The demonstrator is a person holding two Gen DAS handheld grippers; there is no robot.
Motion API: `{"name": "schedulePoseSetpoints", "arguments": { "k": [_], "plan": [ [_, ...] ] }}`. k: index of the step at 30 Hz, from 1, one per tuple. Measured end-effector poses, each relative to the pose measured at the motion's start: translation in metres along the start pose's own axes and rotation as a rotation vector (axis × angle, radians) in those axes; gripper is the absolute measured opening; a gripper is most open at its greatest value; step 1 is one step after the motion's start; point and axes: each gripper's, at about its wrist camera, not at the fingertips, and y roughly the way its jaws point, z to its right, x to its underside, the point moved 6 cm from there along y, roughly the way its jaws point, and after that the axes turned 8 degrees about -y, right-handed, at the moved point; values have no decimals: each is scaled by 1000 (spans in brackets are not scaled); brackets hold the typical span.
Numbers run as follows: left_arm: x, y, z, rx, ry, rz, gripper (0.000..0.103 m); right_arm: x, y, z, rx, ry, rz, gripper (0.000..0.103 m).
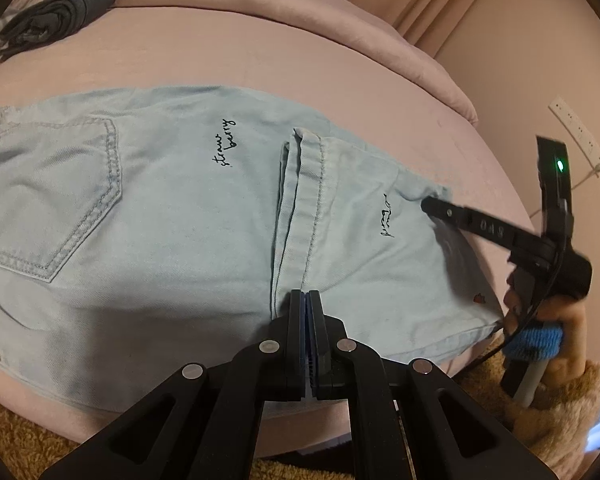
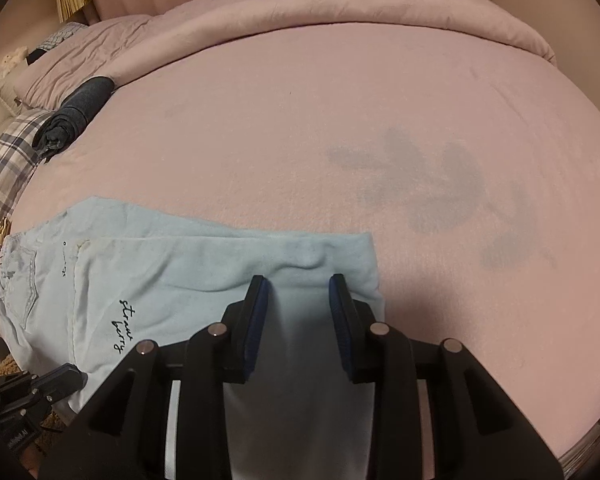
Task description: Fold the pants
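In the left wrist view, the light blue pants [image 1: 148, 208] lie flat across the middle of the frame on a pink bedspread [image 1: 260, 52], with a back pocket at the left edge and black script lettering near the centre. The leg ends are folded back over the thigh area, their hem [image 1: 300, 184] running down the centre right. The left gripper [image 1: 307, 300] sits at lower centre with its jaws pressed together; its tips rest at the lower end of that hem, though whether cloth is pinched I cannot tell. The right gripper [image 1: 430, 205] reaches in from the right, its tip at the fold's far corner. A dark grey garment [image 1: 56, 12] lies rolled at upper left. In the right wrist view, the pants [image 2: 172, 280] fill the lower left, and the right gripper [image 2: 299, 286] at lower centre stands partly open over the fold edge, pads clear of the cloth. The left gripper [image 2: 66, 374] shows at lower left.
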Motion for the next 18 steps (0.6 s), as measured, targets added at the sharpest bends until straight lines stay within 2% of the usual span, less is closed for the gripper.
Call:
{"name": "schedulePoseSetpoints", "arguments": {
  "k": [4, 8, 11, 18],
  "plan": [
    [-3, -1, -2, 16, -16, -6, 7, 21, -18, -4, 39, -54, 7, 32],
    [-1, -3, -3, 4, -4, 0, 7, 46, -37, 0, 31, -75, 6, 32],
    [-1, -2, -2, 2, -3, 1, 7, 63, -47, 1, 16, -59, 2, 32],
    [-6, -1, -3, 15, -26, -4, 7, 87, -64, -5, 50, -68, 3, 32]
  ]
}}
